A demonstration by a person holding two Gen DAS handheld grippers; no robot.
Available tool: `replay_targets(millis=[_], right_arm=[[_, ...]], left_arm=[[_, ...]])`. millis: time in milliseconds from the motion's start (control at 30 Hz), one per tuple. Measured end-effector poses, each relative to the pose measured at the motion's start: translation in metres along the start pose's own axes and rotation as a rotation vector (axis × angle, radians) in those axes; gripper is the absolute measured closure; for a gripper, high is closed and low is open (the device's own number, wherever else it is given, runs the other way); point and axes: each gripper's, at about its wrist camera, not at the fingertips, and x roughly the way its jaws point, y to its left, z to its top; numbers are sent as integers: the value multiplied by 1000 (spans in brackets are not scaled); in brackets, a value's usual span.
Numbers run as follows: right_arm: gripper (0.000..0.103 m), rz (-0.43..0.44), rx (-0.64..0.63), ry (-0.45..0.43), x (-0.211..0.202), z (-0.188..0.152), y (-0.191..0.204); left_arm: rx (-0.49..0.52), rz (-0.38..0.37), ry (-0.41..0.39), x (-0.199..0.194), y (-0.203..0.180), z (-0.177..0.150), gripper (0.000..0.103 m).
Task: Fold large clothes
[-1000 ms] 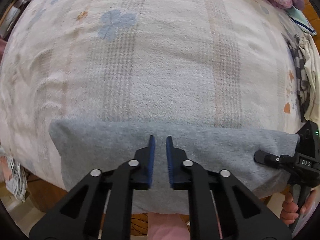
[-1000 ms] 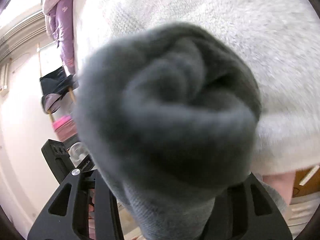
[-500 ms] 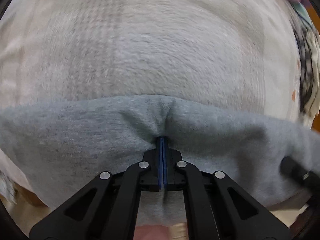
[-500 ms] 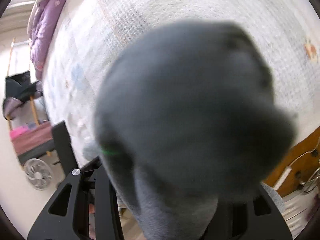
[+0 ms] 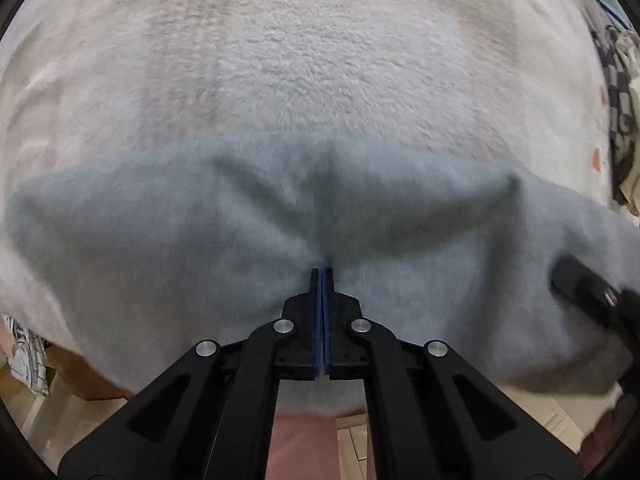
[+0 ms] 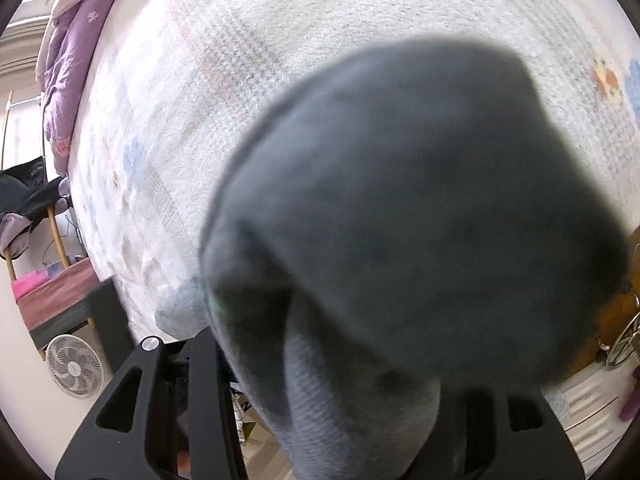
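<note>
A grey garment (image 5: 168, 232) lies across the near edge of the bed. My left gripper (image 5: 321, 276) is shut on its near fold, and the cloth puckers into a crease at the fingertips. The right gripper shows at the right edge of the left wrist view (image 5: 588, 296), against the garment's right end. In the right wrist view a bunched grey wad of the garment (image 6: 400, 208) fills the frame and hides the right fingertips; the cloth runs down between the black finger arms.
A fleecy white blanket with faint plaid and flower print (image 5: 320, 60) covers the bed. Checked clothes (image 5: 618, 92) lie at the bed's right edge. A purple quilt (image 6: 68, 80) lies at the bed's far end. A white fan (image 6: 74, 366) stands on the floor.
My left gripper went from open above the garment to shut on its fold and pulled the cloth up into a ridge. The right gripper swung with its wad of cloth over the bed.
</note>
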Motion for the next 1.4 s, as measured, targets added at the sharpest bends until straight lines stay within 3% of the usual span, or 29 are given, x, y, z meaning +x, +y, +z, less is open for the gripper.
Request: replay_targets(millis=[67,133,200,267,367,567,667,800,867,967,1067,1167,1233,1400], right_arm=[[58,11,13,1,0,-2,-3],[57,19,10,1,1,-3,-9],[56,26,19,9,3,-5,-21],[56,38,32,16,1,-7,-32],[56,28,25,20,2,-7,-36],[56,9,8,47,3,0,-29],[56,18,18,60,1,1,-30],[56,15,-8,56,5,3,-33],[55,19,13,66,9,4,-39],[55,37,38,71,5,3,-42],[55,28,20,73,2,3,-39],[55,16,-3,77,2,4,-37],[56,19,-5,74,0,5,-38],[61,-25,-137,62,-11,-1,-24]], left_arm=[[-45,-42,15,1,9,-16,103],[-51,-76,-31,7,17,-26,103],[-30,-68,-45,15,16,-23,101],[-42,-43,-9,10,12,-21,101],[17,-3,10,-5,2,-34,101],[-112,-69,34,33,26,-68,101],[-60,-12,49,21,16,-69,101],[-66,-4,24,26,18,-81,101],[-75,-15,-7,38,20,-78,100],[-45,-7,22,26,19,-79,101],[-67,-108,-42,-13,27,-76,101],[-104,-98,-83,-28,37,-57,101],[-124,-92,-70,-20,37,-39,101],[-68,-51,-97,-24,22,-37,103]])
